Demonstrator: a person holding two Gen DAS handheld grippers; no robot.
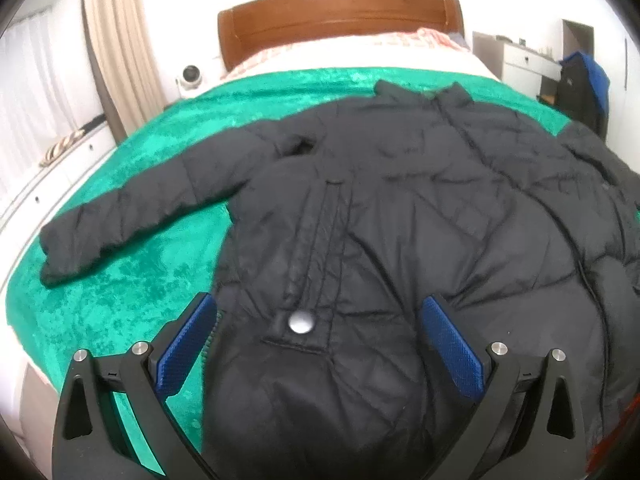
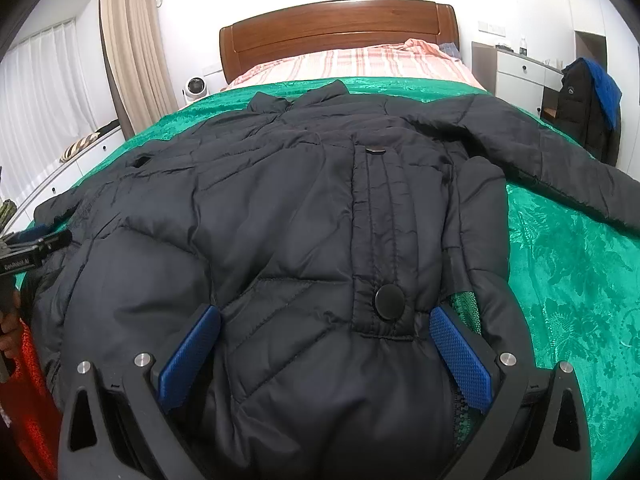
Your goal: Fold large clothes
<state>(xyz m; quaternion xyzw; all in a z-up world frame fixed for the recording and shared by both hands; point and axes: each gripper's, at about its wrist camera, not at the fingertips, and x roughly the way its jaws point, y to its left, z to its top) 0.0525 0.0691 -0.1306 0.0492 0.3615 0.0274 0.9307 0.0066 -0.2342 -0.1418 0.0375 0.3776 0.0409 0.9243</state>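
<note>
black puffer jacket [image 1: 380, 208] is spread flat on the green blanket [image 1: 132, 280] on the bed, collar toward the wooden headboard [image 1: 340, 16] at the top of the frame. one sleeve [image 1: 120, 224] sticks out to the left in the left wrist view. left hand-held gripper [image 1: 320, 316] has its blue pads wide apart over the hem, around a silver snap [image 1: 301, 323]. right hand-held gripper [image 2: 324, 328] is also spread apart over the hem, near a black snap [image 2: 389, 301].
</note>
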